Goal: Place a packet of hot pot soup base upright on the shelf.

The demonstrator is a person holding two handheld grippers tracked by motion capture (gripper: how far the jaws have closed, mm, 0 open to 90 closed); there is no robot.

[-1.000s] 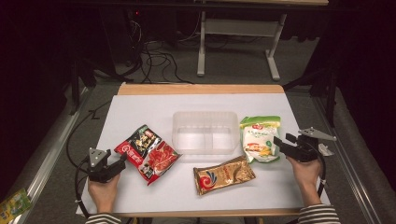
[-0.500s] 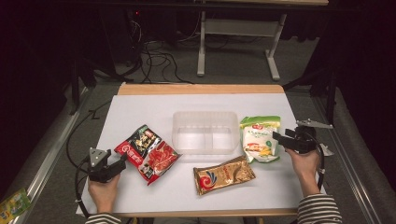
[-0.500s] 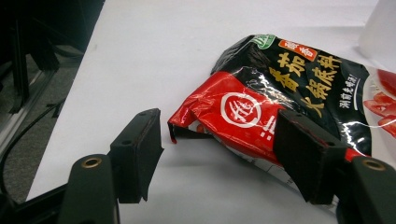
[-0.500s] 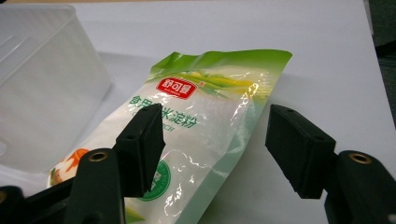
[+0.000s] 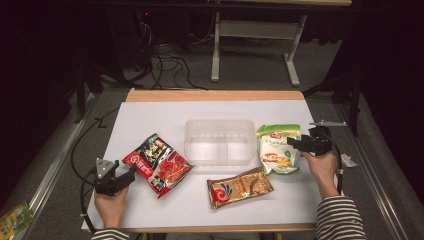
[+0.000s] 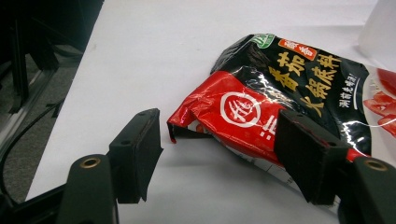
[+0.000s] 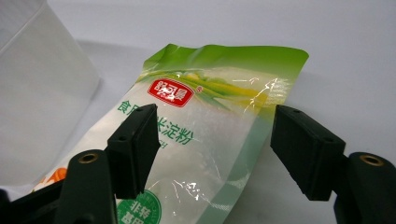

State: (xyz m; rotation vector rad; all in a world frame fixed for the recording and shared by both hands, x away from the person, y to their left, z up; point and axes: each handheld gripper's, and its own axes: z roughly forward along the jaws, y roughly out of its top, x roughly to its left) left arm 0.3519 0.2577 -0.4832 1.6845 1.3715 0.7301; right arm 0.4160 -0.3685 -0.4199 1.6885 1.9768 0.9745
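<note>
A red and black snack packet (image 5: 157, 163) lies flat at the table's left; my left gripper (image 5: 131, 171) stands open right at its near corner. In the left gripper view the jaws flank that packet's (image 6: 280, 93) corner without touching it, and the left gripper (image 6: 224, 158) holds nothing. A green and white packet (image 5: 277, 147) lies at the right. My right gripper (image 5: 292, 143) is open over its right edge. In the right gripper view the green packet (image 7: 205, 121) lies between the spread jaws of the right gripper (image 7: 219, 154). A gold and brown packet (image 5: 239, 186) lies near the front.
A clear plastic bin (image 5: 220, 141) stands mid-table between the packets, its wall (image 7: 37, 93) close on the left in the right gripper view. White sheet covers the table (image 5: 165, 115). Cables trail off the left edge. A small packet (image 5: 15, 218) lies on the floor at far left.
My right gripper has lifted and moved away from me along the green packet's right side. The left gripper has stayed put.
</note>
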